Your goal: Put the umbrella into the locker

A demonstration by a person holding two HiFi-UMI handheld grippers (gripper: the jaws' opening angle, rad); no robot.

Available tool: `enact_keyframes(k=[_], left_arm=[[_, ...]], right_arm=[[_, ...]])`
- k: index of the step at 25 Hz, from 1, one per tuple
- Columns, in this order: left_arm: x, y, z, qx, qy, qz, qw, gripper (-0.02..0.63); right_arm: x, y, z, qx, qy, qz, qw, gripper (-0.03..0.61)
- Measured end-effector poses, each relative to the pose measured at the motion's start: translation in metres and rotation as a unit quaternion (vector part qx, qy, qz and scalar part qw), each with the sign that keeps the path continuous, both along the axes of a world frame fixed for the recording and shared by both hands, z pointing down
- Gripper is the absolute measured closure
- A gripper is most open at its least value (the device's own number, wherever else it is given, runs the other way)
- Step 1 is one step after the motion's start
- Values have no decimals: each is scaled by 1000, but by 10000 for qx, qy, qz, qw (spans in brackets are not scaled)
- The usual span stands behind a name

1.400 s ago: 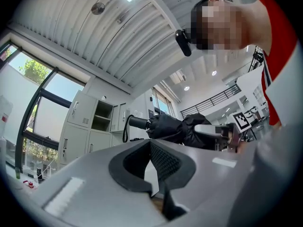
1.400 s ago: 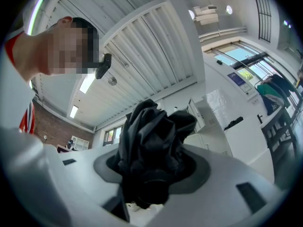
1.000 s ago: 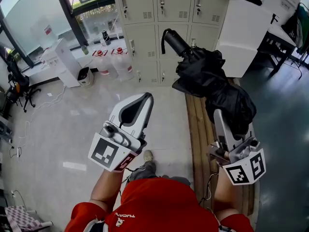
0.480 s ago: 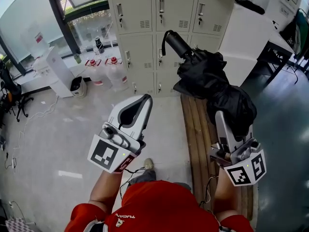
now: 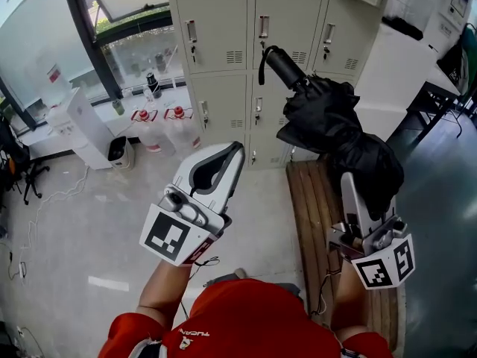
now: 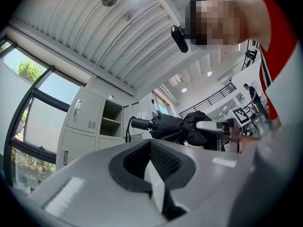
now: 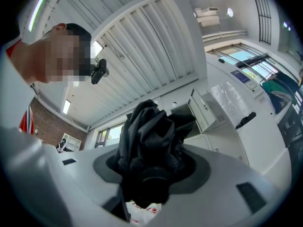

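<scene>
My right gripper (image 5: 359, 183) is shut on the folded black umbrella (image 5: 337, 134), which sticks up and away from me; its black handle with a wrist loop (image 5: 280, 64) points at the lockers (image 5: 223, 28). In the right gripper view the crumpled black fabric of the umbrella (image 7: 149, 141) fills the gap between the jaws. My left gripper (image 5: 232, 152) is held up beside it, shut and holding nothing. The left gripper view shows the umbrella (image 6: 173, 126) to the right of the left gripper (image 6: 151, 148), and behind it an open locker compartment (image 6: 112, 122).
A wooden bench (image 5: 307, 200) runs along the floor under my right arm. Water bottles (image 5: 176, 125) and a white unit (image 5: 83, 121) stand left of the lockers by the window. A white cabinet (image 5: 399, 69) and a dark desk (image 5: 447, 99) stand at the right.
The lockers have come nearer and now sit lower and larger in the head view. Both grippers keep the same pose, the right one still holding the umbrella.
</scene>
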State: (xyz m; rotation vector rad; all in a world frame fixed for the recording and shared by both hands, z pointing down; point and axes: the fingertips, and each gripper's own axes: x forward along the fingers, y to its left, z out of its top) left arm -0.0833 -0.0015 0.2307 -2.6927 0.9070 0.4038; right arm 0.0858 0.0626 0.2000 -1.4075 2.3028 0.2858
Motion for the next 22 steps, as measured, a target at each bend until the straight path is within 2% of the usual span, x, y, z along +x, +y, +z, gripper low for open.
enact_keyframes(k=[5,12,17,22], left_arm=[[-8,-48,-2,50,44,159,9999,609],[-10,-98,-1,-121,180,264,9994,608],[-5,-132,-9,61,300,234,9993,609],[11,-170,-11,41,221,171,9996,609]], right_arm=[[-6,-43,-2,33,-37,204,9998,348],[-7,-94,-7,-124,50,413,9991,348],[-3,-126,-12,-83,114,423,9990,348],[11,-166,-15,3,114,341,9994,348]])
